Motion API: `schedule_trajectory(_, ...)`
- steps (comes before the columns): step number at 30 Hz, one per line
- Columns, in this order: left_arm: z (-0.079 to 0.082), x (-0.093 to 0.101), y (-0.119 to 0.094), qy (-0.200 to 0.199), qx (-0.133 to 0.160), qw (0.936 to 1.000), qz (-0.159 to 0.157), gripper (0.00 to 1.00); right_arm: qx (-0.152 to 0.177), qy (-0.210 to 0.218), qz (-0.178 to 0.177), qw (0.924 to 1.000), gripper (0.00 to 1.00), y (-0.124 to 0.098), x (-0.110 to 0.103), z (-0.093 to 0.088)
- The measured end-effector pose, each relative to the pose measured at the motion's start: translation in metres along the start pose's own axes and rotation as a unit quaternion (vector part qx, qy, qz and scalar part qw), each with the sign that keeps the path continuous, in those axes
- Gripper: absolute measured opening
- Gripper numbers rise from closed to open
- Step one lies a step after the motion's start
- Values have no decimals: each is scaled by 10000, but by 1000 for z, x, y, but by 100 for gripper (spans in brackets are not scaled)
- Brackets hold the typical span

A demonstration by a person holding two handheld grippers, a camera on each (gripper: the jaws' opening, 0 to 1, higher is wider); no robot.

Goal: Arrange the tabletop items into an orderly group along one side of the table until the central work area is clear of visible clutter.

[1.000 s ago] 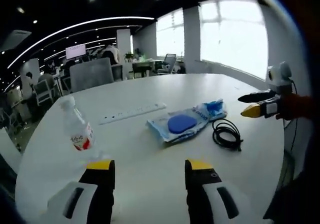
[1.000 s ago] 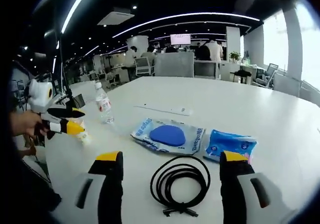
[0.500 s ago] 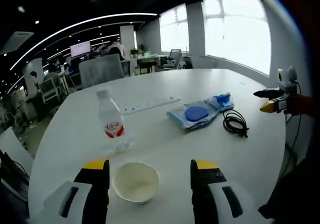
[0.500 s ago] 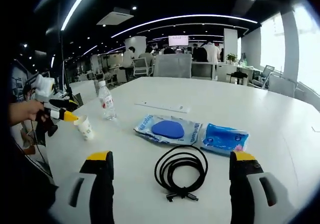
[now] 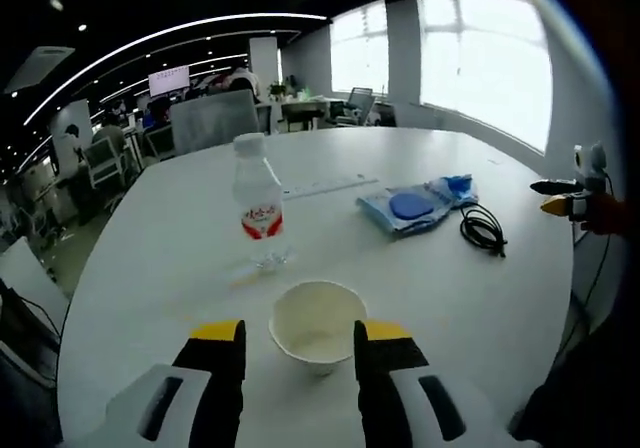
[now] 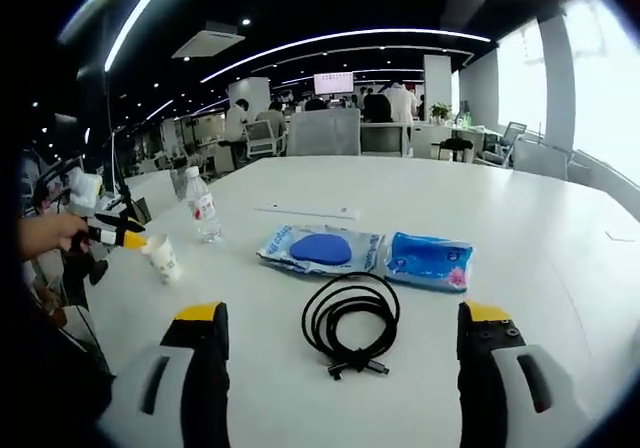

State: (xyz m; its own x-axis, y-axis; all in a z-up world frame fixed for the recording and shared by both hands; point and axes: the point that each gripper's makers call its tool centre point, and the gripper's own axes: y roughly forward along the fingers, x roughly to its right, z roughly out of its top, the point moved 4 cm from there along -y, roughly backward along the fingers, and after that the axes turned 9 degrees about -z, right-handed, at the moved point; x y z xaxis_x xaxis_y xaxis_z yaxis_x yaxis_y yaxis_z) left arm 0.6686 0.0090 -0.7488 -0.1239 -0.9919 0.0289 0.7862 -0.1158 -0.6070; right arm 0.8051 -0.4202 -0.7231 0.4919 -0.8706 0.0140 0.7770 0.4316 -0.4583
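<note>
A white paper cup (image 5: pixel 317 323) stands upright between the jaws of my left gripper (image 5: pixel 301 330), which is open; the right jaw looks close against the cup and a small gap shows at the left jaw. Just beyond the cup stands a water bottle (image 5: pixel 258 203) with a red label. In the right gripper view the left gripper (image 6: pixel 125 236) sits beside the cup (image 6: pixel 162 258), with the bottle (image 6: pixel 204 206) behind. My right gripper (image 6: pixel 343 316) is wide open over a coiled black cable (image 6: pixel 350 323). Two blue packets (image 6: pixel 320 249) (image 6: pixel 430 258) lie side by side behind the cable.
A white power strip (image 5: pixel 325 184) lies across the round white table (image 5: pixel 150 258) beyond the bottle. The right gripper (image 5: pixel 560 196) hovers at the table's right edge, near the cable (image 5: pixel 483 230). Office chairs, desks and people fill the room behind.
The left view has pulled back, so the bottle sits nearer the centre. The cup has come further in between the left jaws, and those jaws have narrowed. The right gripper has backed off slightly.
</note>
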Motion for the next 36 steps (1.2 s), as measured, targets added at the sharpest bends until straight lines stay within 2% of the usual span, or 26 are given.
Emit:
schedule_trajectory(6,-5,-5,9,-43,-190,9998,-78,35,19,54,-85,9999,90,-4,0,-2)
schedule_trajectory(8,-10,-6,16,-211,-237,9993,-199,32,27,74,-111,9999,90,-6,-1,-2)
schedule_trajectory(15,-18,-10,24,-593,-349,9973,-240,14,-4,123,-163,9998,89,-9,1,-7)
schedule_trajectory(17,-19,-13,26,-612,-370,9972,-224,4,-19,126,-174,9998,89,-10,2,-9)
schedule_trajectory(24,-20,-13,24,-600,-451,9970,-184,4,-57,165,-204,9996,88,-12,2,-12)
schedule_trajectory(28,-18,-10,24,-563,-482,9969,-266,3,-50,155,-196,9997,88,-13,1,-11)
schedule_trajectory(31,-13,-7,24,-696,-456,9960,-335,1,-58,120,-182,9997,89,-13,1,-10)
schedule_trajectory(36,-3,-5,30,-683,-420,9961,-376,0,-118,34,-138,9998,90,-13,5,-11)
